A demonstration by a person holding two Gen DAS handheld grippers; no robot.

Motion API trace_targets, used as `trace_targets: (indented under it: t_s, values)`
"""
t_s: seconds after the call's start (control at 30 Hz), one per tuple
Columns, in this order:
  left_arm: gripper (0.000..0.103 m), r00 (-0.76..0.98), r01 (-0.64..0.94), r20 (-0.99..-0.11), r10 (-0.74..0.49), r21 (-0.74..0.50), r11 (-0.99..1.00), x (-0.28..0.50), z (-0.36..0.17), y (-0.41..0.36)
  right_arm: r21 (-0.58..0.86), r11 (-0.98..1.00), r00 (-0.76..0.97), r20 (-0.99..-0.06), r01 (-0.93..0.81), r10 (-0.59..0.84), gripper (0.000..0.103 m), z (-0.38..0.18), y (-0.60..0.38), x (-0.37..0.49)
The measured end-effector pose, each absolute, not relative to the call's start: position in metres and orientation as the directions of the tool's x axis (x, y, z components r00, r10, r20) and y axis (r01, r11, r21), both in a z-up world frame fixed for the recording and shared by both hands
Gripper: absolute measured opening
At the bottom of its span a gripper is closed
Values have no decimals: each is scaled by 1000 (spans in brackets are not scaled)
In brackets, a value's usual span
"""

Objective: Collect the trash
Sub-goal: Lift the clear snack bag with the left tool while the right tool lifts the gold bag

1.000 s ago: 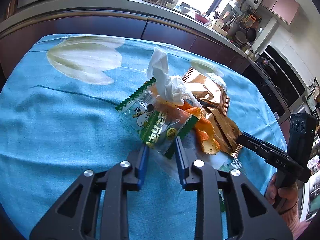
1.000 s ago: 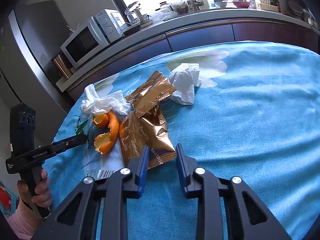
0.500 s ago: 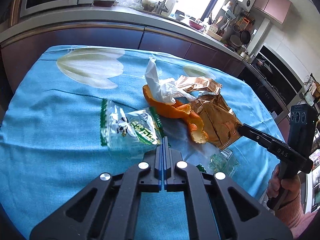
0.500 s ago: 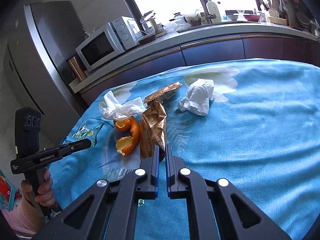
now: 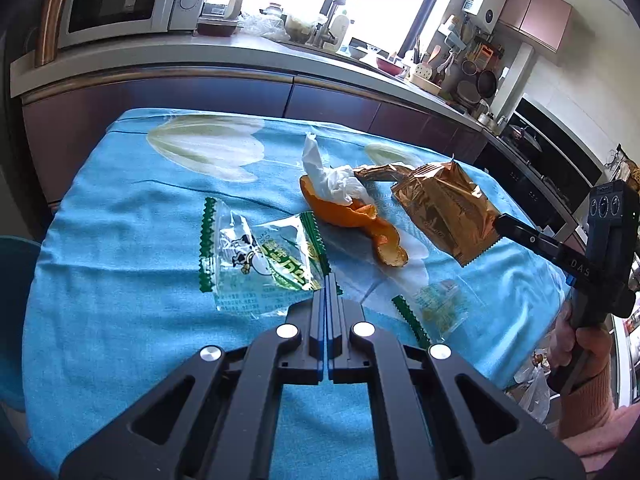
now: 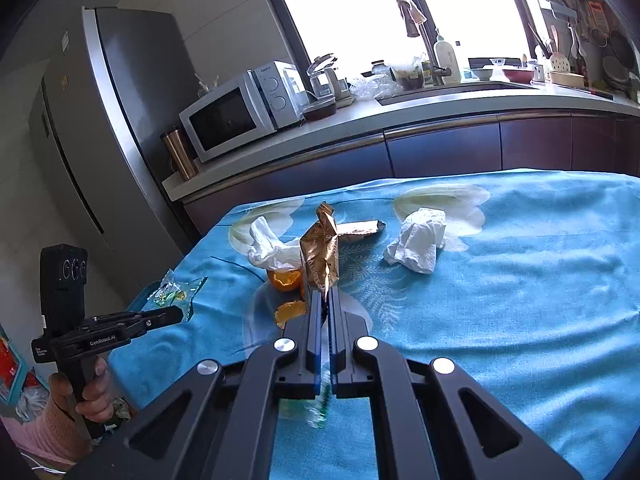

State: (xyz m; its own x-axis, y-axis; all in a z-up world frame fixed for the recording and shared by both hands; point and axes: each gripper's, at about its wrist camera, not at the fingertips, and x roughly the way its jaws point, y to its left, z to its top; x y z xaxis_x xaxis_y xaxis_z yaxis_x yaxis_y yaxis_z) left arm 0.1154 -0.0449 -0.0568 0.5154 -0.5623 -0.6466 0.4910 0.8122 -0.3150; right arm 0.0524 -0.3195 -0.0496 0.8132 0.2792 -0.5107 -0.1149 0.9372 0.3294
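- A table covered by a blue cloth (image 5: 120, 272) with pale flower prints fills most of both views, and the trash lies in a loose cluster near its middle.
- A kitchen counter (image 6: 440, 120) runs behind the table, with a microwave (image 6: 240, 116) on it and a tall grey fridge (image 6: 92, 120) at its left end.
- My right gripper (image 6: 325, 300) is clenched on the bottom edge of a gold snack bag (image 6: 320, 256), which stands upright above the cloth, in front of the orange peel.
- My left gripper (image 5: 328, 284) is clenched on the corner of a clear wrapper with green edges (image 5: 256, 256), at the near left of the cluster.
- A second gold wrapper (image 6: 358, 229) lies flat just behind the held bag.
- A crumpled white tissue (image 6: 418, 244) lies alone to the right of the gold bag, apart from it.
- Another white tissue (image 5: 332, 178) rests on the orange peel (image 5: 352, 220), left of the gold bag.
- A small clear wrapper (image 5: 436, 308) lies on the cloth nearest me, just right of my left gripper.
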Motion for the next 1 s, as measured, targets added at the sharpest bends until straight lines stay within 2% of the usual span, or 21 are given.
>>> trace_targets:
  t_s: [0.37,1.0]
  values:
    - [1,547,473,-640,-540,-296,830,96,-52,-23,339,920,812,-469,-197,347,2,-37,-296,48]
    - [1,588,443,-635,-501,-266,856,75,-41,6,381,864,744,-458,-331,487,2,-43,-237,62]
